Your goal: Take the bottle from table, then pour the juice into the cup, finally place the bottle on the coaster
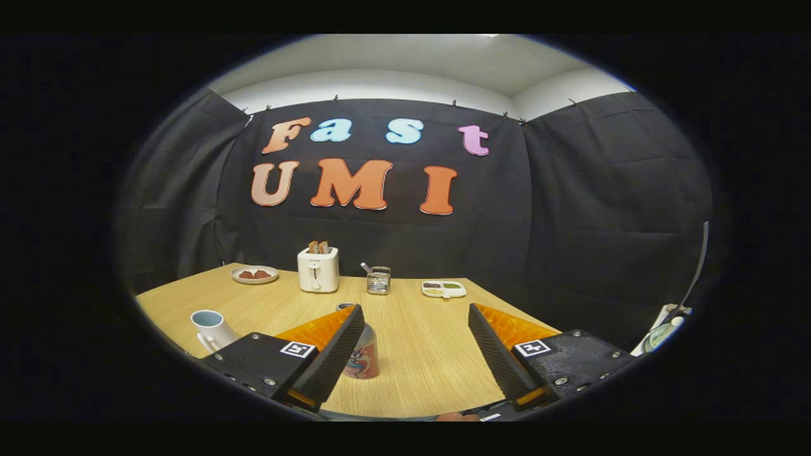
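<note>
the table (418,354) is a pale wood-grain top with straight edges, its far edge running along the black cloth wall and its right edge slanting away toward the far right corner. much of the middle lies bare, with open room between the gripper's fingers and on toward the far edge.

the gripper (416,345) is released, its two ridged, wedge-shaped fingers spread wide and gripping nothing. the bottle (362,358), a can-like cylinder with a printed label, stands upright on the table just at the inner side of the left finger, partly hidden by it; whether they touch i cannot tell.

at the middle of the far edge stands a white boxy toaster (318,270) with two browned toast slices sticking up from its slots. near the left edge, beside the left finger, sits the cup (211,327), pale with a handle; its inside is not clear enough to judge. at the far left corner a round plate (254,274) holds dark brown pieces. right of the toaster a small clear holder (378,280) carries a thin utensil, and further right a white divided dish (443,289) holds dark and green bits.
</note>
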`<act>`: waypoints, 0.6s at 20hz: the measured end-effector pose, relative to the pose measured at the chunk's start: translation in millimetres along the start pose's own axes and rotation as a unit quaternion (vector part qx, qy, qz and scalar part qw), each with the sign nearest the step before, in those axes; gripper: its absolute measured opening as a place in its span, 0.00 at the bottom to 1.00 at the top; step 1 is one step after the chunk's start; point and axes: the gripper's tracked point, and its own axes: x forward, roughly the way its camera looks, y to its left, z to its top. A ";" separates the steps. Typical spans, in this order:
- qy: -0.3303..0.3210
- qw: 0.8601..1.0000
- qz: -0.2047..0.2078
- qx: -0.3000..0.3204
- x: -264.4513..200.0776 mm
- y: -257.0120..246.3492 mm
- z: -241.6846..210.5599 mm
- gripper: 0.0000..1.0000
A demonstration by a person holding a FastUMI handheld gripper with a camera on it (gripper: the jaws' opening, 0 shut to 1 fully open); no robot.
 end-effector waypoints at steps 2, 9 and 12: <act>0.004 1.000 0.004 0.000 1.5 5.1 -5.8 0.98; 0.016 0.999 0.039 0.003 2.8 36.5 -26.5 0.98; 0.023 0.999 0.049 -0.001 5.5 48.2 -38.6 0.98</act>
